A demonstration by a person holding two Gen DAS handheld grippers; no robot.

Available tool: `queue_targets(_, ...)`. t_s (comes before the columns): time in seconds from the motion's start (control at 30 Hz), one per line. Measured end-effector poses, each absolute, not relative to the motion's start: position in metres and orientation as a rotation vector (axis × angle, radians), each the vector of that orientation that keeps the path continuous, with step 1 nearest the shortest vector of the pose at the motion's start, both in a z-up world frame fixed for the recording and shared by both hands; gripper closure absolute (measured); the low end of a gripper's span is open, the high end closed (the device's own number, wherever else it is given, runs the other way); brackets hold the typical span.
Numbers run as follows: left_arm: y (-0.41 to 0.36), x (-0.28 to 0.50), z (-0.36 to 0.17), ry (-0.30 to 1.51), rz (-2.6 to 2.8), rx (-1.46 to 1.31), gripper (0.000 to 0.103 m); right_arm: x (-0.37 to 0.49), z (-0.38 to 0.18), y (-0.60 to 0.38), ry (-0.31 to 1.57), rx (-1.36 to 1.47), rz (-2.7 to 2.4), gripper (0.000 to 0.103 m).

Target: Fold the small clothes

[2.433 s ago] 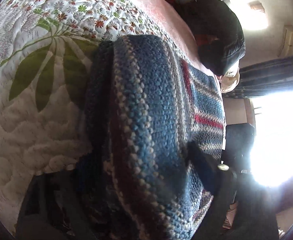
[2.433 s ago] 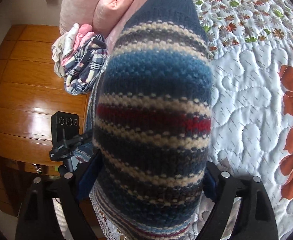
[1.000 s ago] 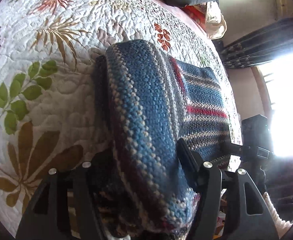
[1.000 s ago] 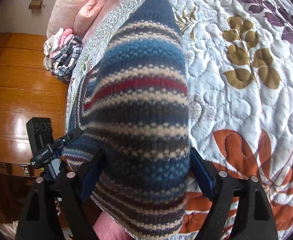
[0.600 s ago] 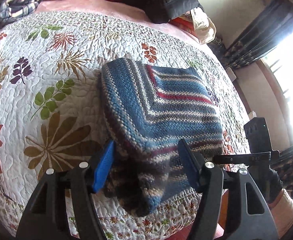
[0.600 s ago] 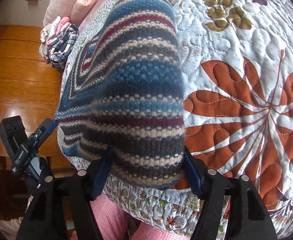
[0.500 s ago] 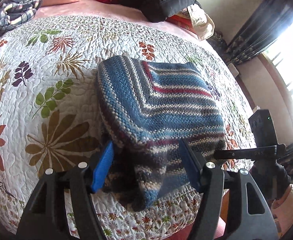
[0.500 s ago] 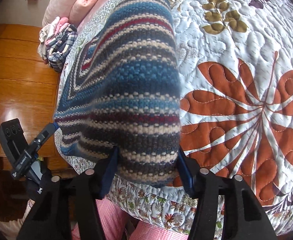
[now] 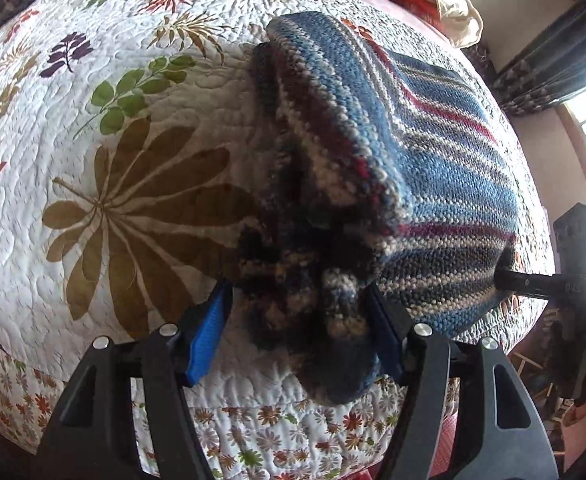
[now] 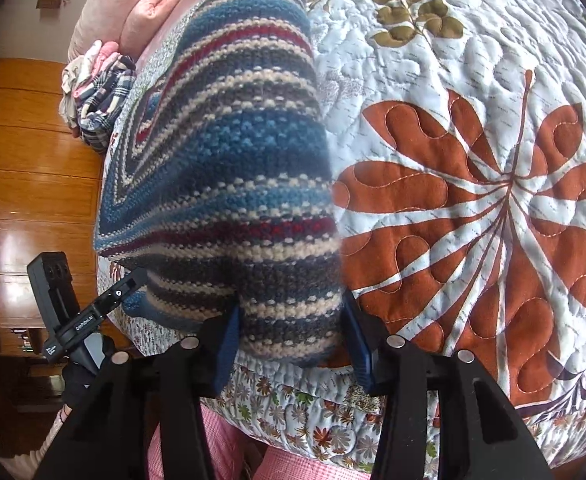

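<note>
The striped sweater (image 9: pixel 425 152), lying folded on the bed (image 9: pixel 105 184) near its front edge, is clamped at both near corners by the left tool (image 9: pixel 297 332) and right tool (image 10: pixel 289 340), so the fold seems nearly laid, and release is called for next.

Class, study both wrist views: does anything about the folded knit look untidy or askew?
Yes. The striped knit's near corner bunches into a dark lump between the left gripper's fingers and hangs over the quilt's edge, instead of lying flat.

A striped knit garment (image 9: pixel 433 168) lies folded on the leaf-print quilt (image 9: pixel 93 168), its near corner bunched between the blue pads of the left gripper (image 9: pixel 299 334). At far right, the other gripper (image 9: pixel 549 280) touches the garment's right edge.
</note>
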State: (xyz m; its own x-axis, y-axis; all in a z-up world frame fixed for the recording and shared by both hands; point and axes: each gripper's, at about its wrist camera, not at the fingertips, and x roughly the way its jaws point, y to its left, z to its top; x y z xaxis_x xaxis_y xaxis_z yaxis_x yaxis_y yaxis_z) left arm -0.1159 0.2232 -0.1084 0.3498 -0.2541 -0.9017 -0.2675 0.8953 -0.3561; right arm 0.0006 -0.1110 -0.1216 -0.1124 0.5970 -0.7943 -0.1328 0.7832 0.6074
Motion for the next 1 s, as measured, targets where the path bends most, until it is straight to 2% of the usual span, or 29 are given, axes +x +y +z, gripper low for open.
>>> queue_targets(0.2,0.224,-0.128,-0.083,1.215,0.039,-0.494,0.039,-0.009,-0.091,-0.122,1.508,0.282,0.552,0.019)
queue_targets(0.6,0.201,-0.164,-0.017,1.188,0.147,-0.41,0.03,-0.047,-0.023,-0.105,1.327,-0.069,0.377,0.014)
queue_targets(0.73,0.192,-0.177,0.001,1.165,0.181,-0.362,0.025,-0.06,-0.004,-0.101,1.278,-0.129,0.328,0.007)
queue_targets(1.0,0.169,-0.192,0.028,1.135,0.204,-0.268,0.021,-0.08,0.028,-0.1,1.212,-0.132,0.297,0.004)
